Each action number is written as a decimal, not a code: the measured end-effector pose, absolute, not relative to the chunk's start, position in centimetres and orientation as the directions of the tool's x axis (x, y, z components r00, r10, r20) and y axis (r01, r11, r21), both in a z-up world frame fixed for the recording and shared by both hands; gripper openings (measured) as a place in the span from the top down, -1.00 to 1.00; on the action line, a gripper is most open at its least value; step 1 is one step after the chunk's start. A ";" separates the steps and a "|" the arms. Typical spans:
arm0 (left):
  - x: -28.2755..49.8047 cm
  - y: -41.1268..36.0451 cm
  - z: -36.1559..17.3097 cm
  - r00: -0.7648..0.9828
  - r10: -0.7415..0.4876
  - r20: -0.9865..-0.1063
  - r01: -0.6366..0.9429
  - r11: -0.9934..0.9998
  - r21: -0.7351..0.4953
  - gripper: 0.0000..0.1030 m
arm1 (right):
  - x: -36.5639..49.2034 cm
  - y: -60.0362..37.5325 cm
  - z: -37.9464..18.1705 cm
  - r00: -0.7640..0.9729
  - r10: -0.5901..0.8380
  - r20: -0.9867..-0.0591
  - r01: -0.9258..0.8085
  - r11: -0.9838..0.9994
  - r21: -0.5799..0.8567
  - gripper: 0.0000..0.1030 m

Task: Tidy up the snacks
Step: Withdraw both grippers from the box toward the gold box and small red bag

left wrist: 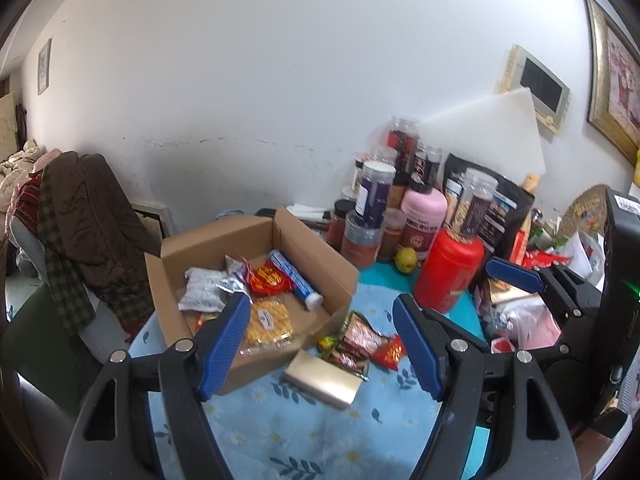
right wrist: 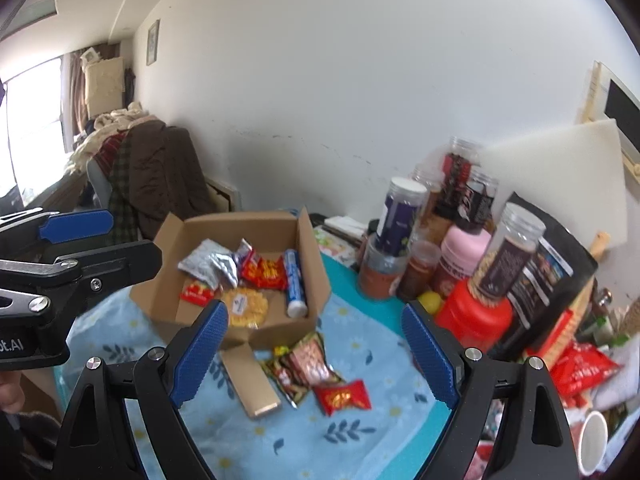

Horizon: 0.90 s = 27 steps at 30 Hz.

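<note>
Both your tongs hang over the counter [left wrist: 280,432] with its blue flowered cloth, nothing between the pads. Left tongs [left wrist: 320,344] stand apart, empty; right tongs [right wrist: 316,356] a little wider, empty too.

Cardboard box [right wrist: 312,256], centre frame, flaps up. Inside: silver packets [right wrist: 208,266], red packets [right wrist: 264,272], a yellow snack bag [right wrist: 244,307], a blue-and-white tube [right wrist: 295,284] along the right wall.

Loose on the cloth just below the box: gold bar [right wrist: 250,380], a dark wrapped snack pile [right wrist: 306,364], a red packet [right wrist: 342,396].

Jars and a red canister [left wrist: 448,276] crowd the right of the frame, near the wall.
</note>
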<state>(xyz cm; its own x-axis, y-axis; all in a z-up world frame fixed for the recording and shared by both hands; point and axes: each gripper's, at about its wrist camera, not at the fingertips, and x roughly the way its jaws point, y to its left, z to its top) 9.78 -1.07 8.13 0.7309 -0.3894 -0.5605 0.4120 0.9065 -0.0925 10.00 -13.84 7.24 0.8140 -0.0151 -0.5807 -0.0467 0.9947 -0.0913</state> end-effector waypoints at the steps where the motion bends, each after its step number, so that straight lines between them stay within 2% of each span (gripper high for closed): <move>1: 9.5 -1.2 7.8 0.728 -0.389 -0.564 0.415 0.905 -0.088 -0.43 | 9.7 -13.9 6.9 0.811 -0.022 -0.585 -0.041 0.995 -0.094 -0.73; 21: 8.2 -4.1 0.5 0.641 -0.380 -0.667 0.442 0.893 -0.085 -0.43 | 6.1 -16.0 -0.2 0.733 -0.085 -0.675 0.069 0.996 -0.051 -0.73; 27: 9.1 -4.4 -2.0 0.618 -0.373 -0.692 0.388 0.910 -0.144 -0.43 | 6.4 -17.0 -2.1 0.712 -0.093 -0.696 0.088 0.995 -0.043 -0.73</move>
